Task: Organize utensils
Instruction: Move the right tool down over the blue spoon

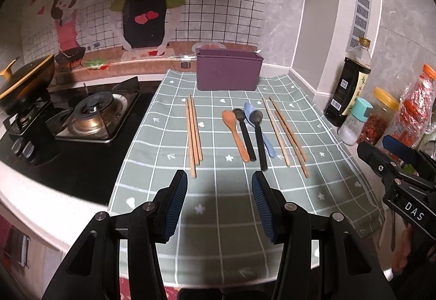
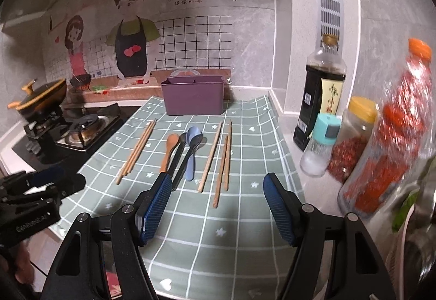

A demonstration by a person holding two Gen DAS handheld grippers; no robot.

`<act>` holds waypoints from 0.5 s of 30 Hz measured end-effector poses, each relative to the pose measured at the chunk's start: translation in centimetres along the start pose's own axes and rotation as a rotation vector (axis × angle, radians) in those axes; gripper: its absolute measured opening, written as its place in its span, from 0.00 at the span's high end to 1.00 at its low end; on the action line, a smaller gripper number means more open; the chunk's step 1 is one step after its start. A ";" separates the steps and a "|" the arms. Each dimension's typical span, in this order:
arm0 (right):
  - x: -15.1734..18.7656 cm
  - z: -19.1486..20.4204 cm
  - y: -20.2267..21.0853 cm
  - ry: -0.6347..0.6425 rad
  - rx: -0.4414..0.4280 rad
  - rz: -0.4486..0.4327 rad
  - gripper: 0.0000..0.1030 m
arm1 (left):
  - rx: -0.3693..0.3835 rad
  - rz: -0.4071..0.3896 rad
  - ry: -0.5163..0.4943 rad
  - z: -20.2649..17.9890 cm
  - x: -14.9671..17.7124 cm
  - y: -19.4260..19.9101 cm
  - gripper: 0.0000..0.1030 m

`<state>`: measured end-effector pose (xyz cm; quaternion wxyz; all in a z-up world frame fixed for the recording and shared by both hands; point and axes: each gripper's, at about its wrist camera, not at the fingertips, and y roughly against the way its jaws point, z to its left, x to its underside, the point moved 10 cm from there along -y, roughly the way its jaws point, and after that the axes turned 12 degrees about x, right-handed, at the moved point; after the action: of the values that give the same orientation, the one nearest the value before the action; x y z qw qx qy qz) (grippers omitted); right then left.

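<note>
Nothing is sorted yet — your chopsticks and spoons all lie on the table, outside the purple holder. Your left tool and right tool both gape wide, empty.

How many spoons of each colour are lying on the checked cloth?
Orange spoon: 1
Black spoons: 2
Blue spoon: 1
Total: 4 spoons
</note>
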<state>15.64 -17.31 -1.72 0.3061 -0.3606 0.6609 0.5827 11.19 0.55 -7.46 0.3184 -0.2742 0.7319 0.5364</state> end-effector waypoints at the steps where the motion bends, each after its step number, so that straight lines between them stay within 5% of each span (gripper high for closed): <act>1: -0.3 0.3 -0.4 0.010 0.001 0.003 0.34 | 0.000 0.006 -0.002 0.5 -0.4 -0.5 0.51; 15: -5.8 4.8 -10.1 0.055 -0.004 0.144 0.34 | 0.093 0.047 0.057 6.6 -7.9 -6.4 0.52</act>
<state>27.16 -12.43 -3.15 0.2441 -0.3288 0.6920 0.5945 22.20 5.57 -6.87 0.2972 -0.2566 0.7712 0.5011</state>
